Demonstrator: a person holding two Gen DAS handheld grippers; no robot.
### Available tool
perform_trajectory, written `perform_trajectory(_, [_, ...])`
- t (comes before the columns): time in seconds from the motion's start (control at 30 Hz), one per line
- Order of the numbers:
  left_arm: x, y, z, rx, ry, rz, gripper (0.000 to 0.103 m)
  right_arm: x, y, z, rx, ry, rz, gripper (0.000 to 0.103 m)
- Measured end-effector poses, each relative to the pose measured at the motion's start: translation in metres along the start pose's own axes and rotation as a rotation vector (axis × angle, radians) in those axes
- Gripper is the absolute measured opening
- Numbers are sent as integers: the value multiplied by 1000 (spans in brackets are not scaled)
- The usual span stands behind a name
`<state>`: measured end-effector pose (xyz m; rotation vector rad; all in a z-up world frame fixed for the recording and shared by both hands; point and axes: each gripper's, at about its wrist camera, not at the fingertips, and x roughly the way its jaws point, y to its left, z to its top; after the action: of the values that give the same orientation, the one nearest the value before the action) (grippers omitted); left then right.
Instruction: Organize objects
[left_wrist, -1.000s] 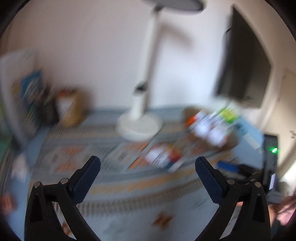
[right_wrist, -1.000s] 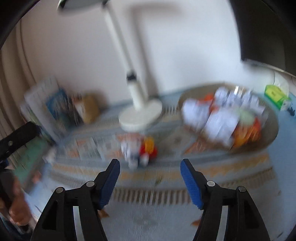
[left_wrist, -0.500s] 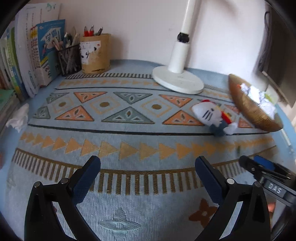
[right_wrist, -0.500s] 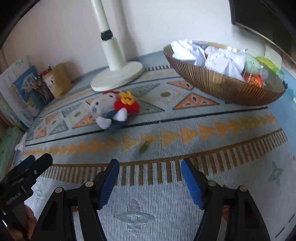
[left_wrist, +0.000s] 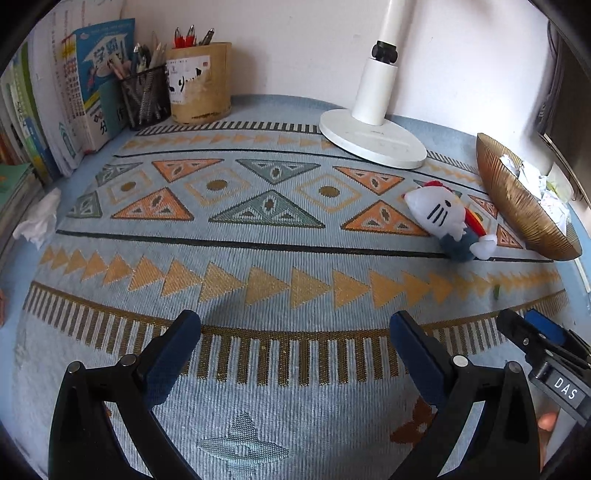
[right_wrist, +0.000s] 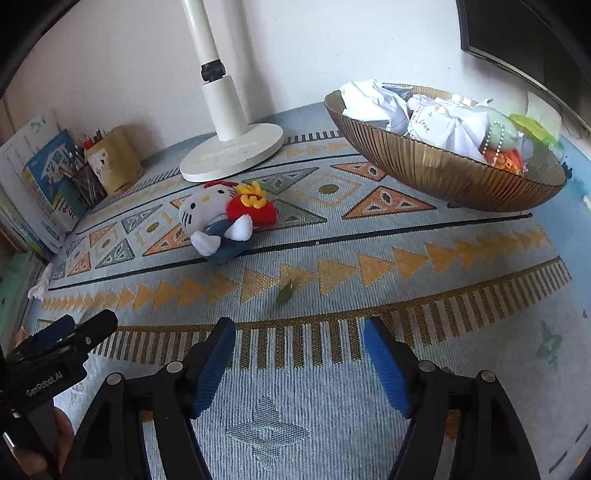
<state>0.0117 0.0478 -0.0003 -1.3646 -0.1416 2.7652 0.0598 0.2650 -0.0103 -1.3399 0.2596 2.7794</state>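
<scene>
Both my claws empty: left gripper (left_wrist: 294, 334) gapes wide, right gripper (right_wrist: 299, 341) just widening. Plush cat (right_wrist: 218, 221) lies beside bowl (right_wrist: 436, 162).

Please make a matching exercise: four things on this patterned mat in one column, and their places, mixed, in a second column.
1. white cat plush toy with red bow
2. ribbed golden bowl
3. round white lamp base
4. black mesh pen holder

a. beside the tan cylindrical pen pot
b. against the back wall, behind the plush
c. lying on the mat's triangle pattern
d. holding crumpled white paper

Pairs: 1-c, 2-d, 3-b, 4-a
</scene>
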Motion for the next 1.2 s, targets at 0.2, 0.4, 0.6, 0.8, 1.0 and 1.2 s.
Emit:
perform_trajectory(0.2, [1, -3, -1, 14, 10, 1, 102, 1, 2, 0, -15, 1, -13, 71])
perform_trajectory(0.4, [2, -3, 0, 14, 15, 1, 102, 1, 4, 0, -25, 3, -24, 72])
perform_trajectory(0.6, [3, -3, -1, 21, 19, -3, 102, 3, 6, 0, -33, 11, -44, 80])
perform_trajectory(0.8, [1, -8, -2, 55, 10, -11, 102, 3, 6, 0, -29, 12, -46, 80])
perform_trajectory(1.0, [4, -9, -1, 63, 28, -11, 102, 2, 5, 0, -25, 11, -40, 84])
perform_trajectory(1.2, [3, -9, -2, 64, 26, -9, 102, 3, 6, 0, -25, 13, -37, 85])
